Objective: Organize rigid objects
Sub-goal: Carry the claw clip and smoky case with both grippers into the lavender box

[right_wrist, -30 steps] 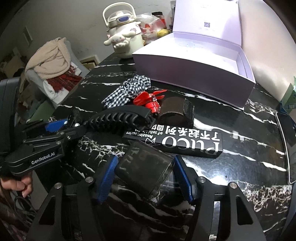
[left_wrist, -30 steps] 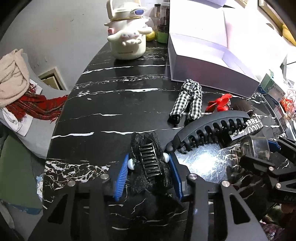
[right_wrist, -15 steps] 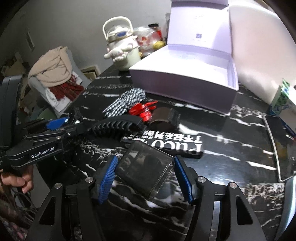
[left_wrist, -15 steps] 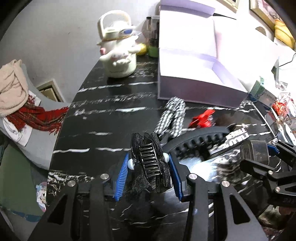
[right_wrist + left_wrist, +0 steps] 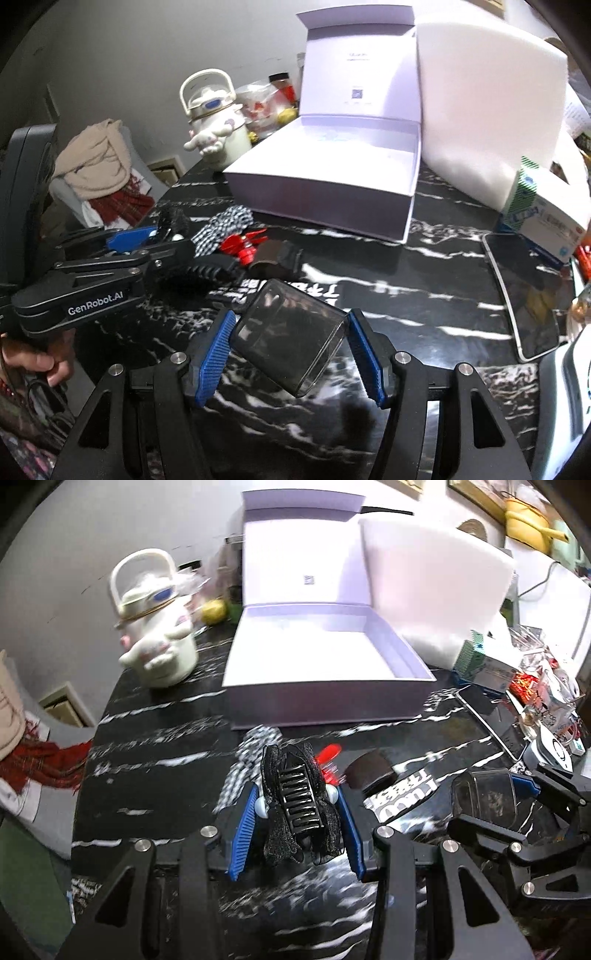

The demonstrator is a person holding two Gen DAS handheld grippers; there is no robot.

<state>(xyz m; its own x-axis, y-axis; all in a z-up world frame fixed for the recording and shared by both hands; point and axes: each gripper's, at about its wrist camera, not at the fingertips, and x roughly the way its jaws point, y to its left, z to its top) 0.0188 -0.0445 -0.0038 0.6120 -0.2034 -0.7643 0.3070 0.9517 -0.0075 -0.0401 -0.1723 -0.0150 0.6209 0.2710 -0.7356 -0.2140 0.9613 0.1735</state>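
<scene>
My left gripper [image 5: 297, 808] is shut on a black hair claw clip with mesh trim [image 5: 297, 801], held above the black marble table [image 5: 155, 775]. My right gripper [image 5: 290, 349] is shut on a smoky clear plastic box [image 5: 290, 343], also held off the table; the box also shows in the left wrist view [image 5: 484, 799]. The open lilac box [image 5: 317, 657] stands ahead, empty inside; it also shows in the right wrist view [image 5: 332, 166]. On the table lie a checked hair tie [image 5: 225, 229], a red clip [image 5: 242, 243], a brown cuff [image 5: 275, 254], a big black claw clip [image 5: 210, 271] and a black printed box [image 5: 404, 799].
A white character kettle [image 5: 159, 642] stands at the back left. A phone [image 5: 524, 295] lies on the right, with a medicine carton [image 5: 543, 214] and clutter behind it. A white foam slab [image 5: 487, 96] leans behind the lilac box. A chair with clothes [image 5: 99, 173] is at the left.
Both grippers have risen and moved forward towards the lilac box, each still holding its object. The box interior has come into view.
</scene>
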